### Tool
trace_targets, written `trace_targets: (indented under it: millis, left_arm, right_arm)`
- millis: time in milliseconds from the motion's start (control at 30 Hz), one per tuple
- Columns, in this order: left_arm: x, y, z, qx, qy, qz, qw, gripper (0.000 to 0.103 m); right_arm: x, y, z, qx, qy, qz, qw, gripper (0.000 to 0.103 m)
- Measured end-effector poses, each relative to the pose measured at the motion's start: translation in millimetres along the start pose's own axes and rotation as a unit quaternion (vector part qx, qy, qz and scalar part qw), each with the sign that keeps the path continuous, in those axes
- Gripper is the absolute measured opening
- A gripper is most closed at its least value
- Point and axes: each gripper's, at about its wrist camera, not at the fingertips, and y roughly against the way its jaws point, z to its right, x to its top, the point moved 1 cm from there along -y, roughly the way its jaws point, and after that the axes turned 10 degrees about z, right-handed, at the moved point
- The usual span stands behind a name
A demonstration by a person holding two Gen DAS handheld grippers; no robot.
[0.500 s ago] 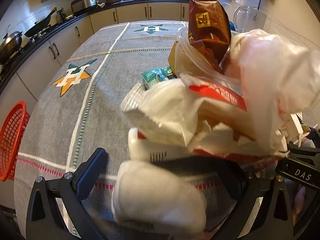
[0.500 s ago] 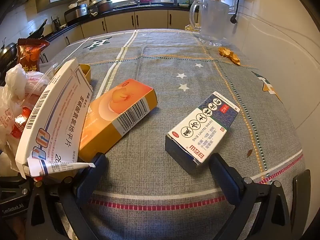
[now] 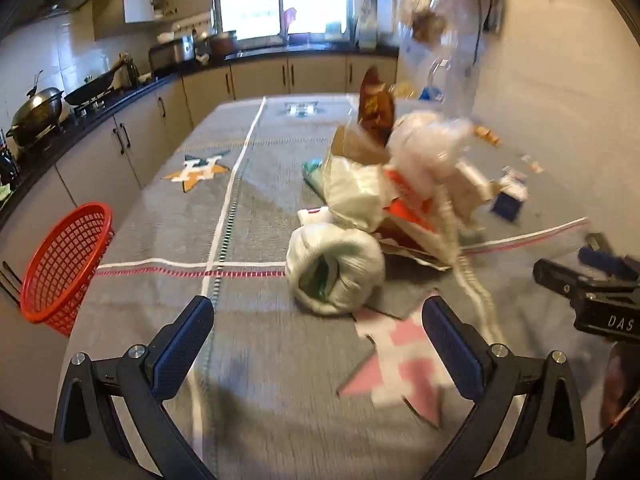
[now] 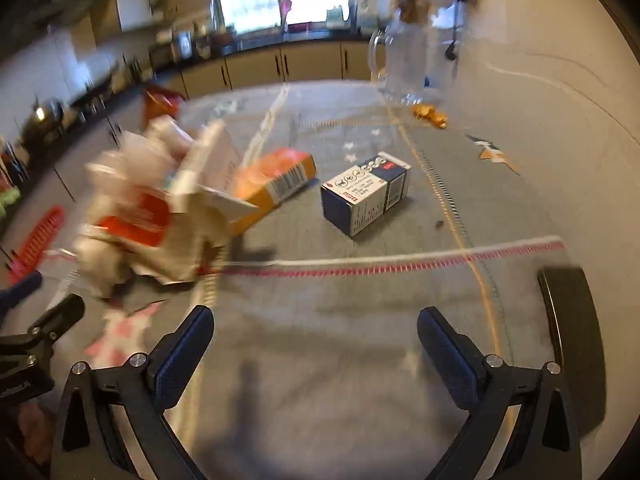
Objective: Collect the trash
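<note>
A pile of trash lies on the grey tablecloth: white plastic bags, a red-and-white wrapper, a brown snack bag and a rolled white bag nearest me. My left gripper is open and empty, just short of the rolled bag. In the right wrist view the pile sits at left, beside an orange box and a blue-and-white box. My right gripper is open and empty, well short of the boxes. It also shows in the left wrist view.
A red mesh basket hangs off the table's left edge. A clear glass jug and orange scraps stand at the far right by the wall. Kitchen counters with pots line the left and back.
Both grippers have pulled back and up from the table. The trash pile and boxes, close in front before, now lie farther off. Both views are motion-blurred.
</note>
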Motion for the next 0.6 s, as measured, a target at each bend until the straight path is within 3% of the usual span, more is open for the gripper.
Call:
trace_targets:
  millis: [267,367,600]
  left_arm:
    - [-13.4,27.4,-9.6,0.021,0.003,0.037,0.9991,0.103]
    - [-20.7,30.8,-8.3,0.046,-0.012,0.05,0.9976,0.103]
    - [-26.5,20.4,-15.0,0.049,-0.009,0.043,0.9978,0.103]
  right_arm:
    - [-28.0,54.7,-29.3,0.01,-0.007,0.063,0.998,0.098]
    - [-34.5,58.8,-40.2,0.022,0.013,0.065,0.998,0.089]
    - [-33.7,62.4,-36.4,0.017,0.021,0.079,0.997,0.089]
